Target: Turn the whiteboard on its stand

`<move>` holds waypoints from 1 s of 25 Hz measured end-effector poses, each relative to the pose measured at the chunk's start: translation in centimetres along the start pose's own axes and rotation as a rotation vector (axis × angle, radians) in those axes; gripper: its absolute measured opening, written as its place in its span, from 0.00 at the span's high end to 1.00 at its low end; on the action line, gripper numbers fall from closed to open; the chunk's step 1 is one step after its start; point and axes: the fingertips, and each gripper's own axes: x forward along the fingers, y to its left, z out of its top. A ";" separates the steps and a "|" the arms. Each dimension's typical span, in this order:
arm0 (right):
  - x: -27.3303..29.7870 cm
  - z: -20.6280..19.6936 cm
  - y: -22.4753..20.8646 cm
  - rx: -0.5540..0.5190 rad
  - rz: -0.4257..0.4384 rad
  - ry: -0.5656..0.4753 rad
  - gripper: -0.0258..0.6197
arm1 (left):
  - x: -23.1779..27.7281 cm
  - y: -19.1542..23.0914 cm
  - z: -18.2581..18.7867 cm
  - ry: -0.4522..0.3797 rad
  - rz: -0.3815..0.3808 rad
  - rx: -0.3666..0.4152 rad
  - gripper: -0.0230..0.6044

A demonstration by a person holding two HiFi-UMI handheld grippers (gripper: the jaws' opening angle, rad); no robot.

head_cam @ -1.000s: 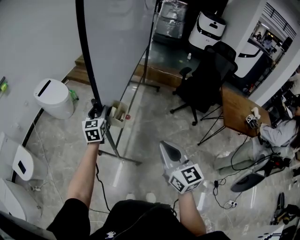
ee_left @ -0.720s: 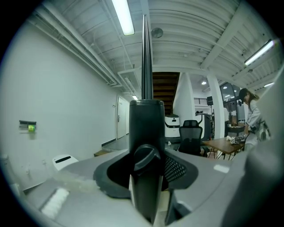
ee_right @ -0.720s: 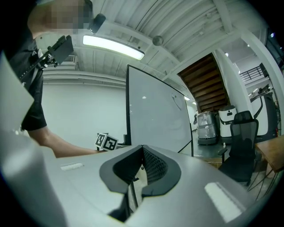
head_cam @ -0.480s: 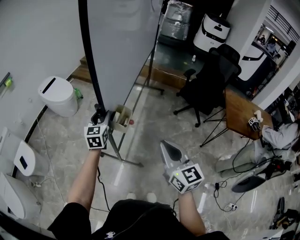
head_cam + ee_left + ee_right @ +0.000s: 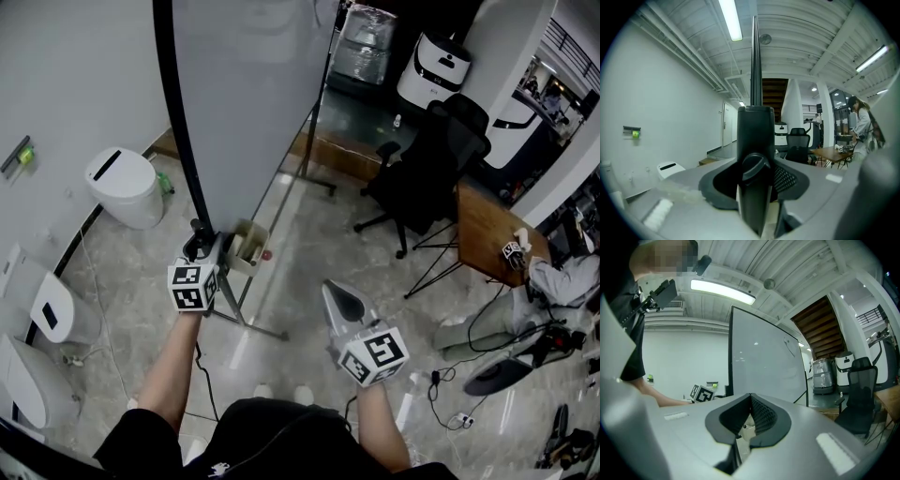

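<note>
The whiteboard (image 5: 253,94) stands upright on its wheeled stand (image 5: 246,319), a tall grey panel in a black frame (image 5: 176,112). My left gripper (image 5: 199,246) is shut on the frame's lower left edge. In the left gripper view the black frame post (image 5: 754,126) with a round knob (image 5: 754,168) fills the gap between the jaws of my left gripper (image 5: 755,157). My right gripper (image 5: 333,292) hangs free over the floor to the right, shut and holding nothing. The right gripper view shows the whiteboard (image 5: 764,362) ahead and the left gripper's marker cube (image 5: 702,393).
A white lidded bin (image 5: 127,186) stands by the wall at the left. A black office chair (image 5: 431,173) and a wooden table (image 5: 492,239) are at the right, where a person (image 5: 562,277) sits. Cables (image 5: 450,394) lie on the floor. A small box (image 5: 246,246) hangs on the stand.
The left gripper, still clamped on the frame, sits a little lower in the head view, and the board's lower edge has shifted with it. The right gripper has stayed put.
</note>
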 end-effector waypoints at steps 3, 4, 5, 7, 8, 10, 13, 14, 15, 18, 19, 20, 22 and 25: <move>0.0 0.0 0.2 0.000 0.006 0.002 0.95 | -1.1 0.2 -0.2 0.001 0.000 0.000 0.66; 0.1 0.0 0.2 0.000 0.008 0.001 0.95 | -1.5 0.3 -0.3 0.002 -0.001 0.001 0.66; 0.1 0.1 0.2 0.000 0.010 0.000 0.95 | -1.8 0.3 -0.3 0.003 -0.002 0.003 0.66; 0.2 0.1 0.2 -0.001 0.015 -0.001 0.95 | -2.5 0.5 -0.4 0.003 -0.004 0.006 0.66; 0.2 0.0 0.2 -0.001 0.018 0.000 0.95 | -2.8 0.5 -0.5 0.003 -0.006 0.008 0.66; 0.3 -0.1 0.3 -0.001 0.025 0.001 0.95 | -3.4 0.5 -0.7 0.005 -0.010 0.011 0.66; 0.5 -0.1 0.6 -0.001 0.040 0.001 0.95 | -3.9 0.5 -0.9 0.006 -0.009 0.016 0.66; 0.5 -0.1 0.7 -0.002 0.046 0.001 0.95 | -4.0 0.5 -0.9 0.007 -0.007 0.018 0.66; 0.6 -0.1 0.8 -0.004 0.050 0.001 0.95 | -4.0 0.6 -1.0 0.008 -0.005 0.019 0.66; 0.7 0.0 0.8 -0.005 0.057 0.000 0.95 | -4.0 0.8 -1.0 0.006 0.001 0.021 0.66; 0.6 0.0 0.7 -0.004 0.058 -0.001 0.95 | -3.9 0.9 -0.9 0.003 0.001 0.023 0.66; 0.6 0.1 0.6 -0.003 0.058 -0.002 0.95 | -3.9 0.9 -0.9 0.000 0.000 0.025 0.66; 0.3 0.2 0.3 -0.002 0.059 -0.005 0.95 | -3.9 0.8 -0.8 -0.002 -0.001 0.031 0.66; -0.2 0.3 -0.3 0.002 0.061 -0.013 0.95 | -3.8 0.7 -0.8 0.002 0.010 0.039 0.65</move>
